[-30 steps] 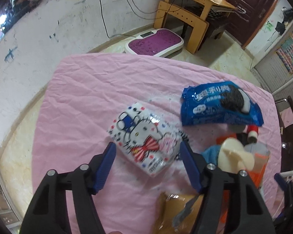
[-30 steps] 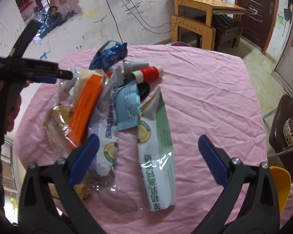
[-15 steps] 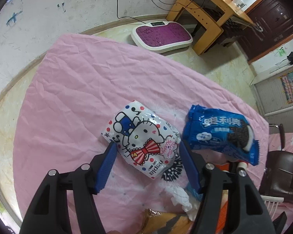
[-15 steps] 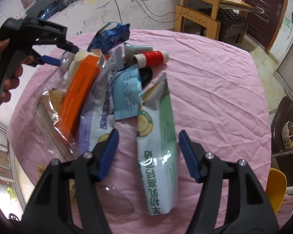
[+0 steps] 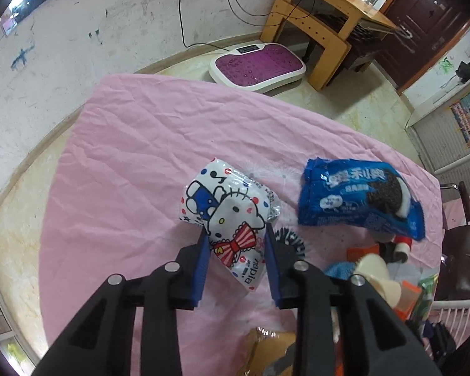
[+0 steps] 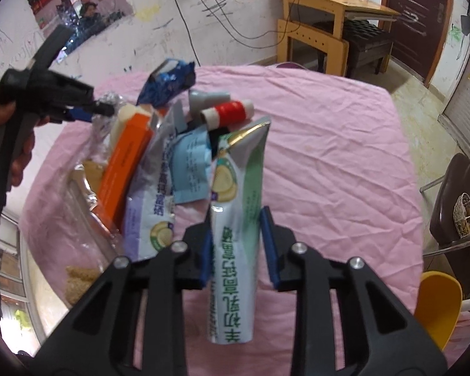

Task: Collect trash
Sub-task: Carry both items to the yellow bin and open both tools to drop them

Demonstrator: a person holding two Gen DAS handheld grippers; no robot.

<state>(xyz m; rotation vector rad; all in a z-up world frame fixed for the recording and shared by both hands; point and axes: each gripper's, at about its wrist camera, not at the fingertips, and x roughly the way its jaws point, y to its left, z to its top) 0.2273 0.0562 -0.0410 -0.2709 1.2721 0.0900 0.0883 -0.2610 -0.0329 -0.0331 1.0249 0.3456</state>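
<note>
Item one: my left gripper [image 5: 236,244], jaws closing, pads pressed on the cartoon tissue pack [image 5: 227,216] between them; blue cookie wrapper [image 5: 358,199] lies right of the jaws. Item two: my right gripper [image 6: 236,238], jaws closing on the green pouch [image 6: 236,219] between them, on the pink tablecloth [image 6: 329,163].

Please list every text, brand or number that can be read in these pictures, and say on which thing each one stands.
"nepia": cartoon-cat tissue pack, partly hidden by a finger.
"奥利奥": blue cookie wrapper.
Green-white pouch: large Chinese characters, upside down, not surely readable.
Purple pouch: blurred.
Light blue packet: too small.
</note>
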